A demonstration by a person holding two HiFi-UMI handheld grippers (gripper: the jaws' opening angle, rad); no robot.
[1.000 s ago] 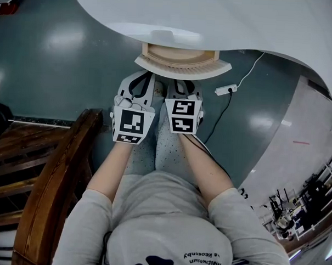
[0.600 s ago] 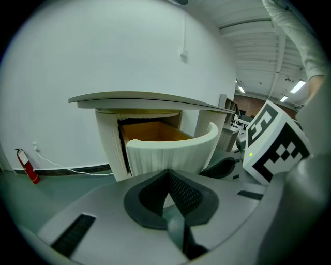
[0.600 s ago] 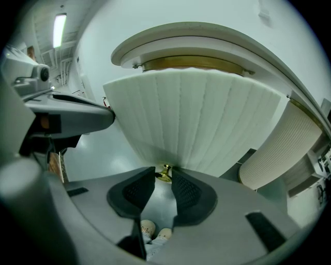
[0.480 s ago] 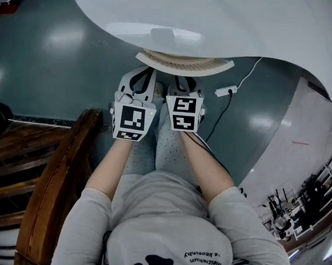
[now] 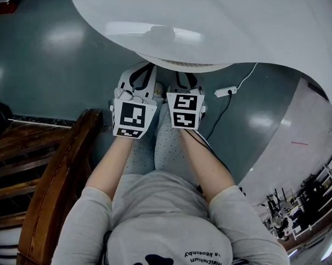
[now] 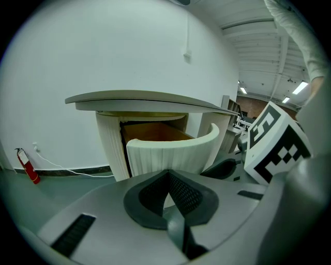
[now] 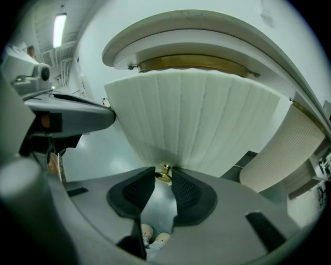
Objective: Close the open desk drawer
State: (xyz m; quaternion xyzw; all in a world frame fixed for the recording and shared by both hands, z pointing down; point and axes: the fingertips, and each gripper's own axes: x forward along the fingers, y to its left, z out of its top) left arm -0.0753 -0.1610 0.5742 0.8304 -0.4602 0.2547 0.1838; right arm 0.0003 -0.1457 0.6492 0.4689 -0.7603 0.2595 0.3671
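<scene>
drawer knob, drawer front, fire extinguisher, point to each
drawer knob (image 7: 164, 174), right gripper view, brass head
drawer front (image 7: 196, 119), right gripper view, middle of ribbed white face
fire extinguisher (image 6: 27, 167), left gripper view, red body

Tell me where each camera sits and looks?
Head view: person's head, facing steeply down at the desk top; arms, legs show.
Left gripper view: on the left gripper, facing the drawer slantwise; shut jaws show.
Right gripper view: on the right gripper, facing the drawer squarely; open jaws flank its knob.
Both gripper views share the drawer.
</scene>
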